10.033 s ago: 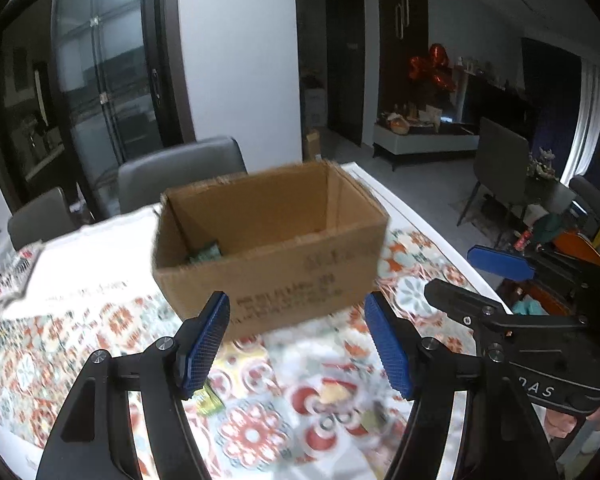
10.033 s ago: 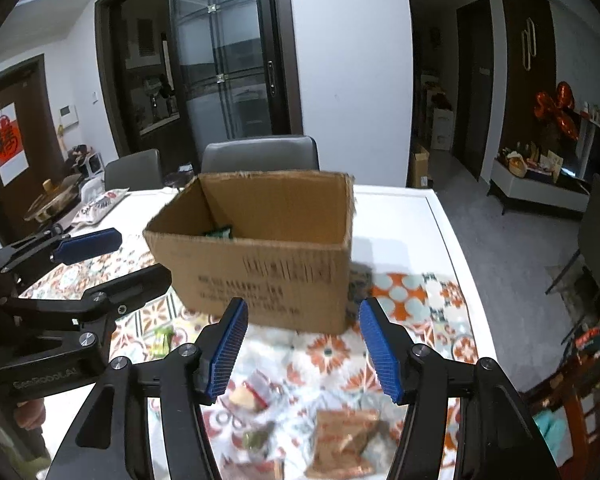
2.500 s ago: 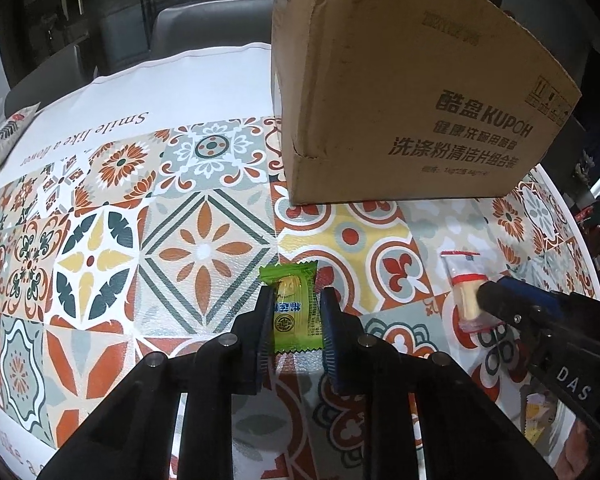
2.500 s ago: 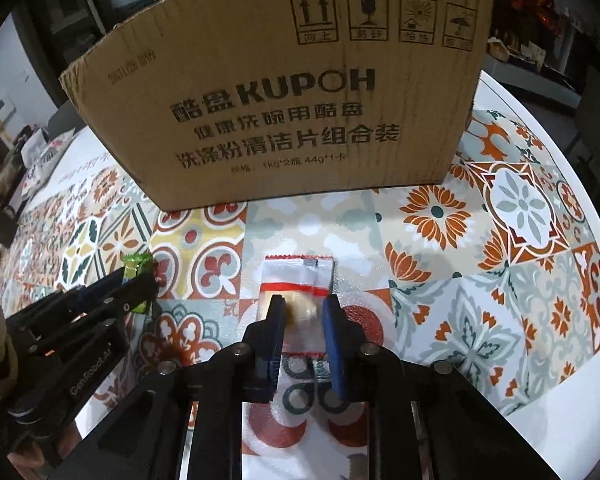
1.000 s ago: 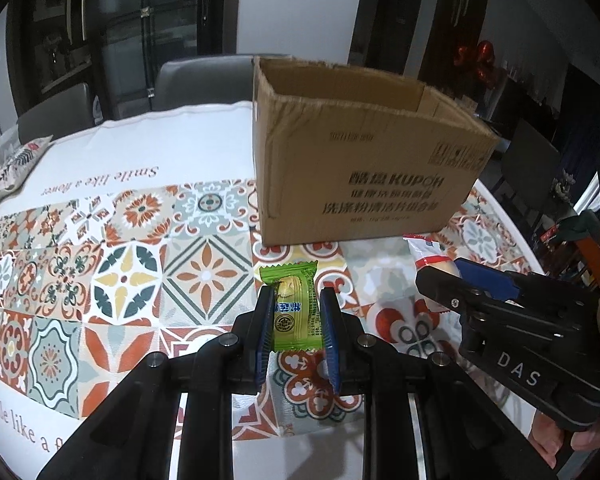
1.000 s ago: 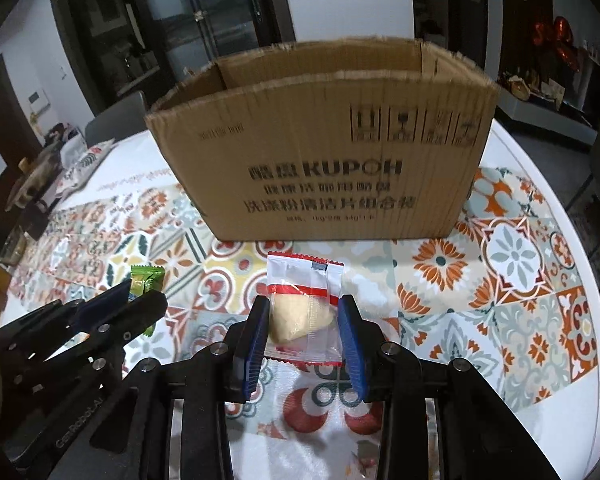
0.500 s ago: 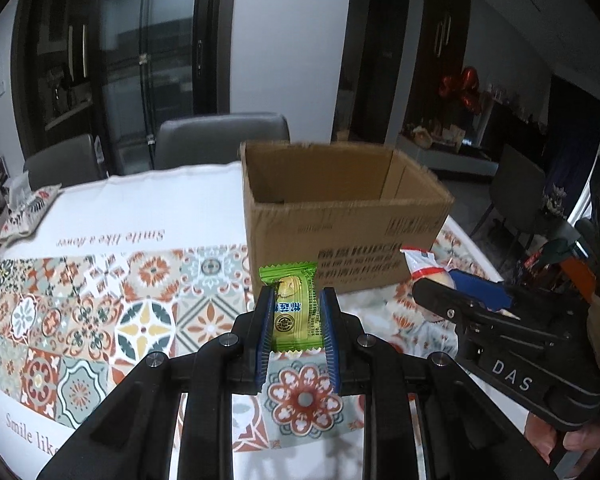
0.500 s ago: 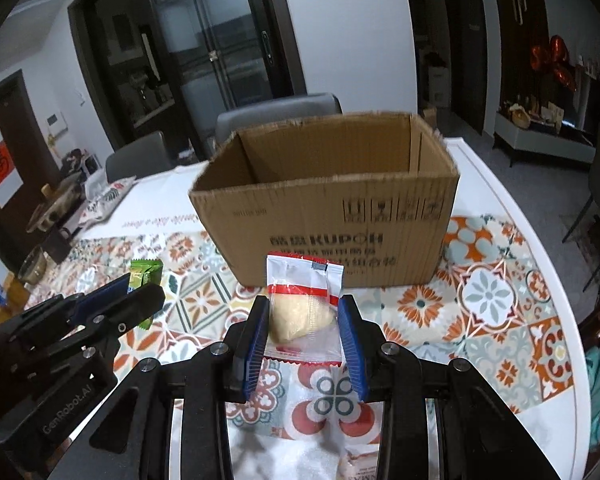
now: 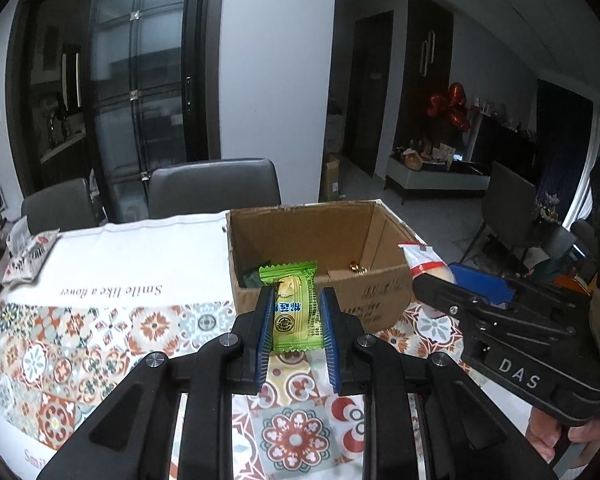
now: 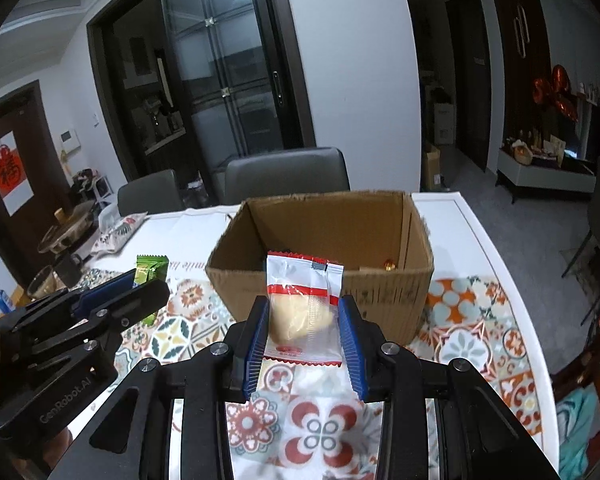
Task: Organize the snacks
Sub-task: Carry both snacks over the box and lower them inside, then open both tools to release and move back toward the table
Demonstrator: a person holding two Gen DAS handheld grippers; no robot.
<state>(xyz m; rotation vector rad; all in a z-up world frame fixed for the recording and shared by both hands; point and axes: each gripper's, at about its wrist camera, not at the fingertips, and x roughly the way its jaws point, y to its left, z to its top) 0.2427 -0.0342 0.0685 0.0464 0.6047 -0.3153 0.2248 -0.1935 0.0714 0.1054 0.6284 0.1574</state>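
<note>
Your left gripper [image 9: 295,322] is clamped on a green-wrapped snack [image 9: 293,306], held upright between the blue finger pads [image 9: 265,332], its top edge level with the near rim of the open cardboard box [image 9: 384,300]; your right gripper [image 10: 303,332] is clamped on a clear snack packet with red stripes [image 10: 303,312], a pale yellow pastry showing through the film, the packet upright and raised in front of the near wall of the same cardboard box [image 10: 380,292]; both snacks are held above the table, just short of the box opening and not yet inside it; from the left wrist view the right gripper [image 9: 436,276] sits just to the right with the tip of its packet [image 9: 420,258] poking out; from the right wrist view the left gripper [image 10: 140,284] sits to the left with the green wrapper [image 10: 150,270] showing at its tip; inside the box a small gold-wrapped sweet [image 10: 390,266] lies near the far right corner, and a dark green wrapper [image 9: 251,278] lies at the left; the box stands on a tablecloth [image 9: 100,332] printed with orange and teal floral tiles; two grey chairs [image 10: 286,178] stand at the far side of the table.
</note>
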